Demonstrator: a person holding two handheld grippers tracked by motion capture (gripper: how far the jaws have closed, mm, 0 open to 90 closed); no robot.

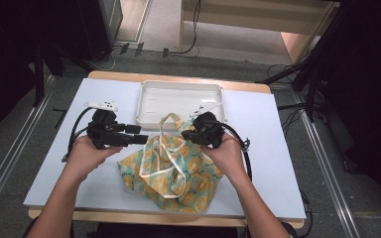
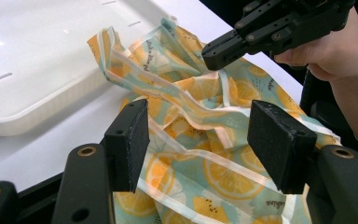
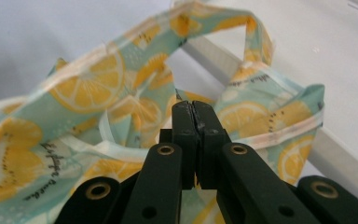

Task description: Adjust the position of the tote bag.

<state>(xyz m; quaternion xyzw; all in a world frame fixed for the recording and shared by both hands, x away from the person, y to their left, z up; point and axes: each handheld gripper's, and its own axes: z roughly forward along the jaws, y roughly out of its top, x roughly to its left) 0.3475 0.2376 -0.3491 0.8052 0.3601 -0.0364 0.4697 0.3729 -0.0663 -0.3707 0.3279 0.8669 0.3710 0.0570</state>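
Observation:
A teal cloth bag point(image 1: 168, 168) printed with orange slices lies crumpled on the white table, its pale handles looped on top. My right gripper point(image 1: 184, 135) is at the bag's upper rim. In the right gripper view the jaws point(image 3: 194, 112) are pressed together at a raised fold of the bag point(image 3: 88, 88), apparently pinching it. My left gripper point(image 1: 141, 140) hovers at the bag's left edge, pointing right. Its pads point(image 2: 130, 140) stand wide apart over the fabric point(image 2: 214, 163) with nothing between them. The right gripper point(image 2: 212, 53) faces it across the bag.
A white empty tray point(image 1: 178, 96) sits just behind the bag, and one handle loop point(image 3: 256, 28) leans on its near wall point(image 3: 335, 144). The white table surface point(image 1: 54, 168) has room to the left and right. Cables trail from both grippers.

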